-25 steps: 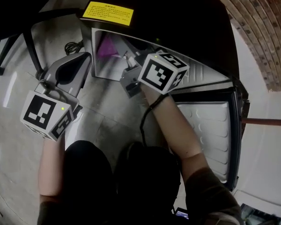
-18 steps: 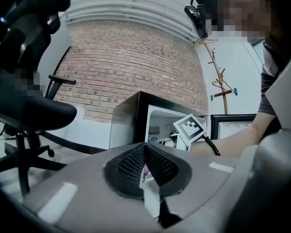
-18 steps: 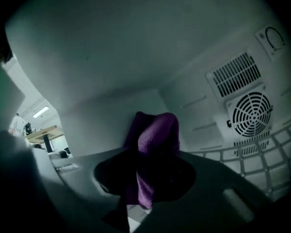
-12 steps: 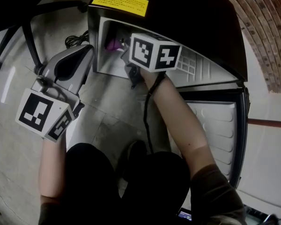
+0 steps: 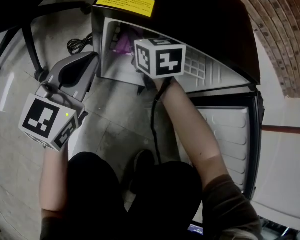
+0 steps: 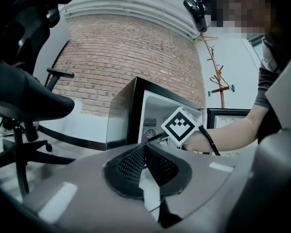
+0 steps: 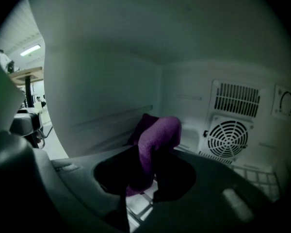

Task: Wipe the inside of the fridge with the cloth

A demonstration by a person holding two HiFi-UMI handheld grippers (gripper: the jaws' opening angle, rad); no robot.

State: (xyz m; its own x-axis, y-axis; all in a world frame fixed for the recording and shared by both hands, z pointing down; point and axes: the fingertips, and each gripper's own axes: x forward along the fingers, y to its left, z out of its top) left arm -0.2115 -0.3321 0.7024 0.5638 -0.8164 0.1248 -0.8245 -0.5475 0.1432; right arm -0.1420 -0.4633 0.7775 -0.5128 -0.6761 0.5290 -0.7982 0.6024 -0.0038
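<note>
The small black fridge (image 5: pixel 200 19) stands open on the floor, and its white inside wall (image 7: pixel 102 96) fills the right gripper view. My right gripper (image 7: pixel 144 178) reaches inside, shut on the purple cloth (image 7: pixel 155 142), which bunches up between the jaws just above the wire shelf (image 7: pixel 138 203). From the head view, that gripper's marker cube (image 5: pixel 160 57) sits at the fridge opening, with a bit of the cloth (image 5: pixel 122 43) showing beyond it. My left gripper (image 5: pixel 90 59) hangs outside the fridge over the floor, its pads (image 6: pixel 136 161) together at the tip with nothing between them.
The fridge door (image 5: pixel 230 134) is swung open at the right. On the back wall are a fan grille (image 7: pixel 228 137) and a dial (image 7: pixel 286 102). An office chair (image 6: pixel 24 96) and a coiled cable (image 5: pixel 80 44) lie to the fridge's left. A brick wall (image 6: pixel 131 47) stands behind.
My right gripper has moved deeper and leftward into the fridge with the cloth. The left gripper has stayed almost still outside.
</note>
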